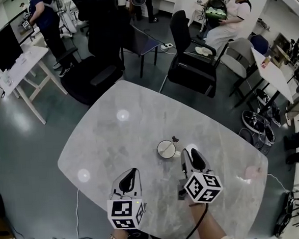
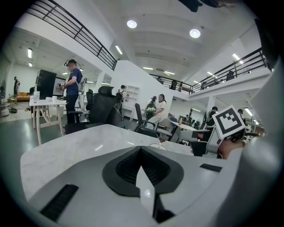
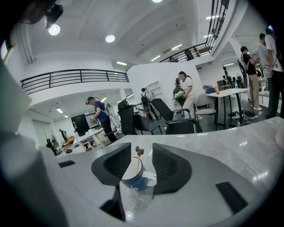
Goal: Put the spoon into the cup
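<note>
Spoon [image 3: 138, 151] stands in the cup [image 3: 133, 177], its thin handle leaning on the rim and its brown end poking above it. The task looks done from how things lie. The cup sits just ahead of the right tongs [image 3: 142, 148], in line with the gap between the two jaws. These jaws are spread wide and grip nothing, and neither pad touches the cup or the handle.

In the head view the cup [image 1: 166, 149] lies close in front of the right tongs [image 1: 191, 152] and slightly to their left, with the spoon [image 1: 175, 138] end on its far side. The left tongs [image 1: 134, 171] rest on the counter [image 1: 114, 129], and the cup is ahead of them and off to their right. In their own view the left tongs [image 2: 141, 148] have their jaws pressed together with nothing between them.

The main risk I see is in drawing the right tongs away:
- **Clipping the cup:** a sideways drift or a roll of the wrist could catch the cup wall with a jaw tip. The cup looks small and light, so it could slide or tip.
- **Catching the handle:** a lift too close to the cup could snag the brown end and lever the spoon out.
- **Jolting the spoon:** it only leans on the rim, so a knock to the counter might also shift it
</note>
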A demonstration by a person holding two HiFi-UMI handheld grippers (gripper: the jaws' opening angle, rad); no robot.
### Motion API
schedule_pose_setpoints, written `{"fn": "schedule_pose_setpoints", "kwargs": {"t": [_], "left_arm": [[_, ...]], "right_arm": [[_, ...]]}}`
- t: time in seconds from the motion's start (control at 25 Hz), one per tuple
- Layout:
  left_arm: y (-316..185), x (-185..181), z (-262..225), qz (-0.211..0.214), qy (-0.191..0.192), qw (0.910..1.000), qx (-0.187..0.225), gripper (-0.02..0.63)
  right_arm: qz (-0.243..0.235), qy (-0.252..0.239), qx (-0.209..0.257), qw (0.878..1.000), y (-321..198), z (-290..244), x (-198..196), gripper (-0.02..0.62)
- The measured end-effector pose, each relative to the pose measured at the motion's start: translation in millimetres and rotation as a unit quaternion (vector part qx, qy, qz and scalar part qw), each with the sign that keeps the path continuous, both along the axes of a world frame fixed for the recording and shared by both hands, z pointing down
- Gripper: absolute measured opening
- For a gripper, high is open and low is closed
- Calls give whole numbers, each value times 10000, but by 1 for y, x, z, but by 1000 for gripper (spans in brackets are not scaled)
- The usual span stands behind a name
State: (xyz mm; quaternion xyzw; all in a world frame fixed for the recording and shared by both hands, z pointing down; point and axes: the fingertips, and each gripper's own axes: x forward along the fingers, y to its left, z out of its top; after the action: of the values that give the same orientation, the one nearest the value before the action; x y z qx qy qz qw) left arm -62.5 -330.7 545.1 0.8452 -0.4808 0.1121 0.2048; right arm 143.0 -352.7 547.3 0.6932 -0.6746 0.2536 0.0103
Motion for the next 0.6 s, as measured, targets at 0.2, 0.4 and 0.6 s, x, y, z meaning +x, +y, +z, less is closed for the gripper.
{"fn": "schedule_pose_setpoints", "kwargs": {"t": [0.2,0.4,0.6], "left_arm": [[12,8,-22,-36,79,9998,165,8],[20,17,-50,-43,188,9987,464,7],[35,26,-67,-69,250,9977,623,8]], "right_arm": [[61,63,-11,10000,34,-16,9,86],[33,323,136,9994,63,-43,16,52],[-14,503,275,9984,95,-70,24,38]]}}
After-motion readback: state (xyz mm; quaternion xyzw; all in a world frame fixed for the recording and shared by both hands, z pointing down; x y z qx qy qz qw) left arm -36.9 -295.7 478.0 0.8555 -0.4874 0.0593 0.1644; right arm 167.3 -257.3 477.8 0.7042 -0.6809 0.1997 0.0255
